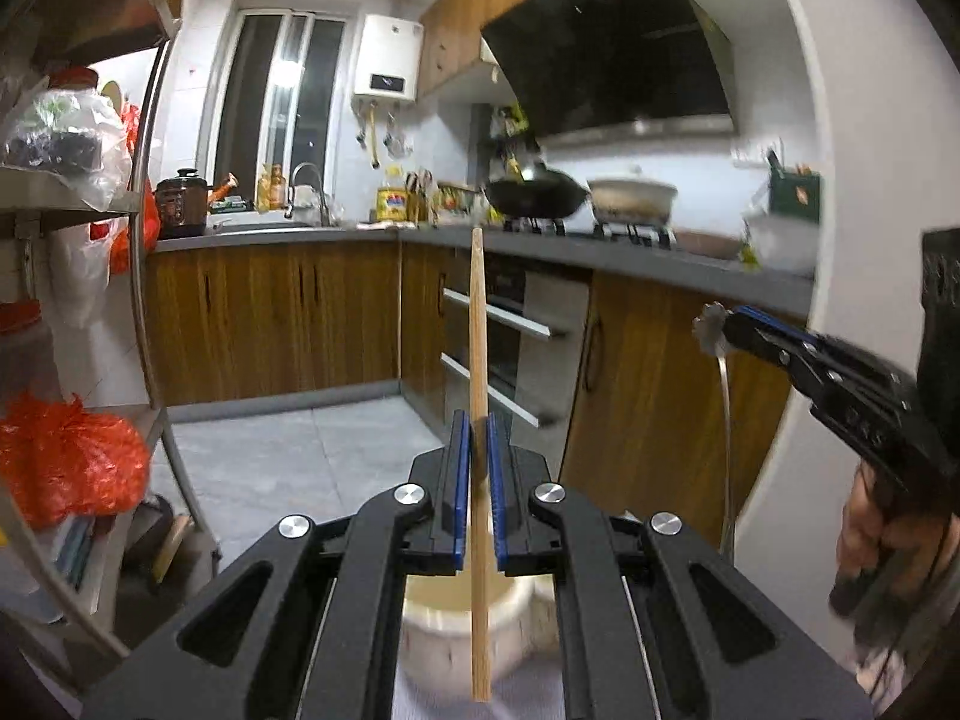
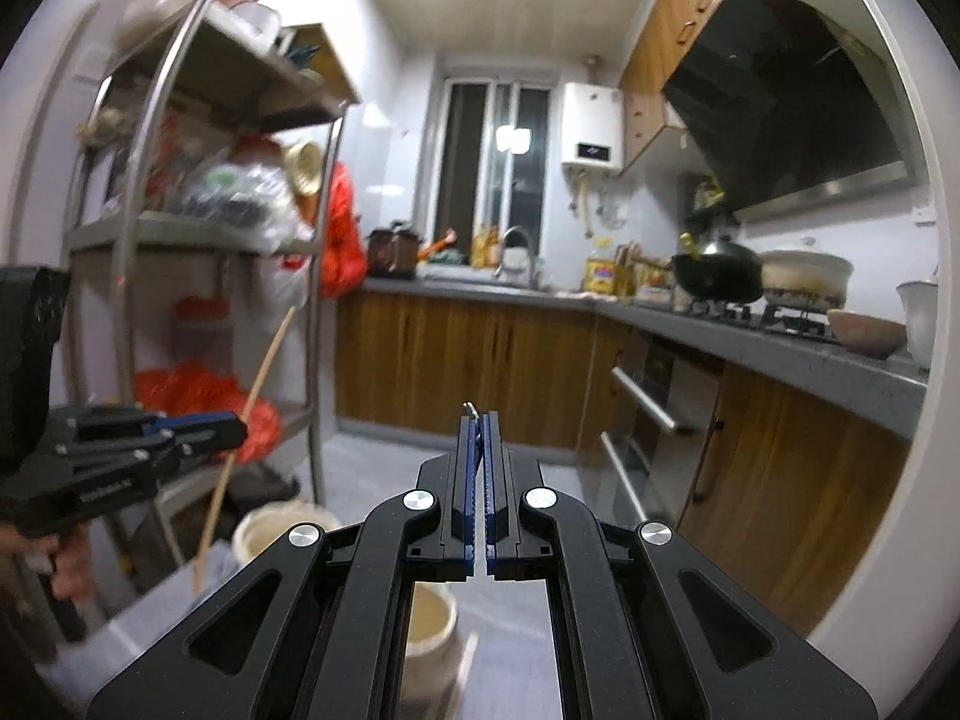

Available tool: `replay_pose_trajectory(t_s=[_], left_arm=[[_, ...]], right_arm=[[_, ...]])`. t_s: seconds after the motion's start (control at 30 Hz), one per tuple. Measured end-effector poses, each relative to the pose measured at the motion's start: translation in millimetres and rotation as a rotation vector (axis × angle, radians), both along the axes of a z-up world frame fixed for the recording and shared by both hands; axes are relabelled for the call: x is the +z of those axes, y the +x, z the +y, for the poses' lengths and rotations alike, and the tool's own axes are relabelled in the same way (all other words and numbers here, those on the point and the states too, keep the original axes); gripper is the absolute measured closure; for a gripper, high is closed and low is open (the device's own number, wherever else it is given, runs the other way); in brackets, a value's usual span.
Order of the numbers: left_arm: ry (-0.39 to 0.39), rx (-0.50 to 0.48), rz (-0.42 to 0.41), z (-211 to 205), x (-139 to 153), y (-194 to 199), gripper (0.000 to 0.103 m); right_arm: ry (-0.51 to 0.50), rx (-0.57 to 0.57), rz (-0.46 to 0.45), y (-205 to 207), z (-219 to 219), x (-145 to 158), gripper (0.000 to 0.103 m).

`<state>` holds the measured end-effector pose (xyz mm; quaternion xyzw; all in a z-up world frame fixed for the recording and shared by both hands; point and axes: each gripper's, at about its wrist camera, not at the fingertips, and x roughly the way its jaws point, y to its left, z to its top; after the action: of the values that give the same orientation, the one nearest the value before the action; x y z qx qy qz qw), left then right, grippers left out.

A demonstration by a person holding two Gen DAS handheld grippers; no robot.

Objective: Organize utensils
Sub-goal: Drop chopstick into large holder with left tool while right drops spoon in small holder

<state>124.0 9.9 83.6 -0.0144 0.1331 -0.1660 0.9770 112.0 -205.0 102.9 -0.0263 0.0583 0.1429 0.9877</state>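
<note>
My left gripper (image 1: 478,420) is shut on a wooden chopstick (image 1: 478,330) that stands nearly upright, its lower end hanging over a cream cup (image 1: 444,630). From the right wrist view the left gripper (image 2: 237,426) sits at the left with the chopstick (image 2: 264,372) slanting through it. My right gripper (image 2: 478,417) is shut on a thin metal utensil, of which only the tip (image 2: 468,407) shows there. In the left wrist view the right gripper (image 1: 729,324) pinches that utensil's scalloped end (image 1: 710,329) and its shaft (image 1: 728,408) hangs down. Two cream cups (image 2: 282,531) (image 2: 429,630) stand below.
A metal shelf rack (image 2: 318,360) with bags and jars stands at the left. Wooden cabinets (image 1: 270,318) and a grey counter (image 2: 780,354) run around the kitchen, with a wok (image 1: 534,195) and a pot (image 1: 633,198) on the stove. A person's hand (image 1: 864,534) grips the right tool.
</note>
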Motion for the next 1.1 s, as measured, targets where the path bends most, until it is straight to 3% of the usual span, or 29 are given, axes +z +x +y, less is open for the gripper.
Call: replay_pose_trajectory(t_s=[0.1, 0.23, 0.33, 0.47, 0.63, 0.93, 0.97, 1.03, 1.07, 1.1], left_arm=[[-0.055, 0.038, -0.005, 2, -3, 30, 0.097], [-0.009, 0.109, -0.023, -4, -12, 54, 0.097], [-0.024, 0.119, 0.006, -2, -22, 61, 0.097], [-0.027, 0.111, 0.026, 3, -32, 63, 0.097], [0.023, 0.088, 0.05, 2, -47, 49, 0.097], [0.078, 0.071, 0.132, -1, -67, 41, 0.095], [0.081, 0.075, 0.134, 0, -66, 41, 0.089], [0.079, 0.094, 0.126, 2, -64, 38, 0.064], [0.072, 0.104, 0.115, 4, -61, 36, 0.049], [0.064, 0.11, 0.106, 6, -59, 33, 0.045]], right_arm=[[0.029, -0.067, -0.012, 23, 4, 0, 0.1], [0.026, -0.118, -0.026, 42, 14, -11, 0.1], [-0.006, -0.129, -0.017, 50, 24, -23, 0.1], [-0.042, -0.129, 0.02, 58, 34, -47, 0.1], [-0.059, -0.105, 0.076, 60, 35, -70, 0.1], [0.002, -0.052, 0.222, 73, 25, -91, 0.099], [0.01, -0.04, 0.231, 73, 24, -90, 0.096], [0.014, -0.03, 0.226, 71, 22, -89, 0.088], [0.018, -0.024, 0.225, 70, 21, -87, 0.079], [0.028, -0.019, 0.222, 68, 19, -85, 0.074]])
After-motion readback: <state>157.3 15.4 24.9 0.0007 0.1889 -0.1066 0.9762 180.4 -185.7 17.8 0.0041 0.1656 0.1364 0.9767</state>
